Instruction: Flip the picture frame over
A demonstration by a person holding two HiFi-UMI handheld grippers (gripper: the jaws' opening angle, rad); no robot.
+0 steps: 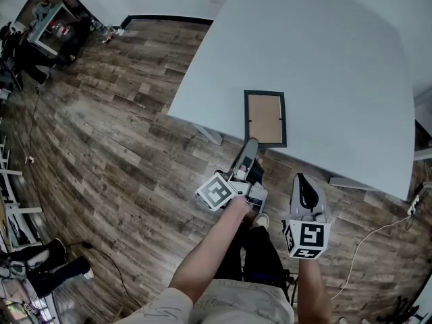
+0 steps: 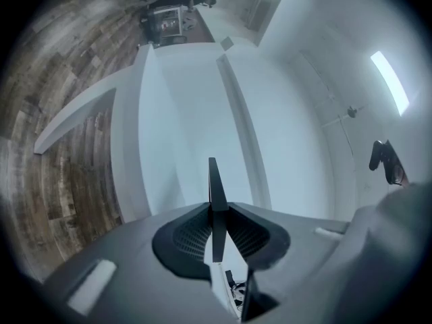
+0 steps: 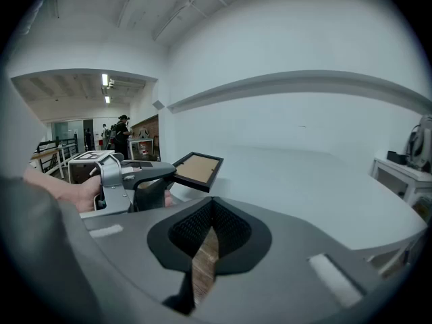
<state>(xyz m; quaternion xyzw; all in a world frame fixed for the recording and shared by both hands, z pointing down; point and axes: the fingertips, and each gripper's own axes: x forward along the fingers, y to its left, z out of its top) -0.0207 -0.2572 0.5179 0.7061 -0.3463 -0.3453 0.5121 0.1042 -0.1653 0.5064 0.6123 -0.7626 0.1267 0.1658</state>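
Listing a picture frame (image 1: 264, 118), black-bordered, showing its brown backing board upward and sitting at the near edge of a white table (image 1: 324, 59). Being pinched at its near edge by the left gripper (image 1: 251, 144), reaching in from over the wood-plank floor (image 1: 121, 147). Confirming in the left gripper view: jaws closing on the frame's edge (image 2: 214, 194), seen end-on as a thin dark blade running straight out between them. Showing in the right gripper view as a frame (image 3: 198, 169) held out from the tip of the left gripper (image 3: 170, 174), seeming to be tilting a little clear of the table top, though not telling whether its far edge is touching the surface. Noting the person's left hand (image 3: 64, 191) wrapping the handle behind. Hanging back well apart from the frame, off the table's edge: the right gripper (image 1: 302, 181), jaws pressing nearly together with only a sliver of floor showing between them, carrying nothing. Judging progress as early: grasp made, lift perhaps just starting, backing side facing up, turn-over not yet done. Remaining, by this reading: raising the frame clear, rotating it about its gripped edge, laying it down with the other face up, and letting go.
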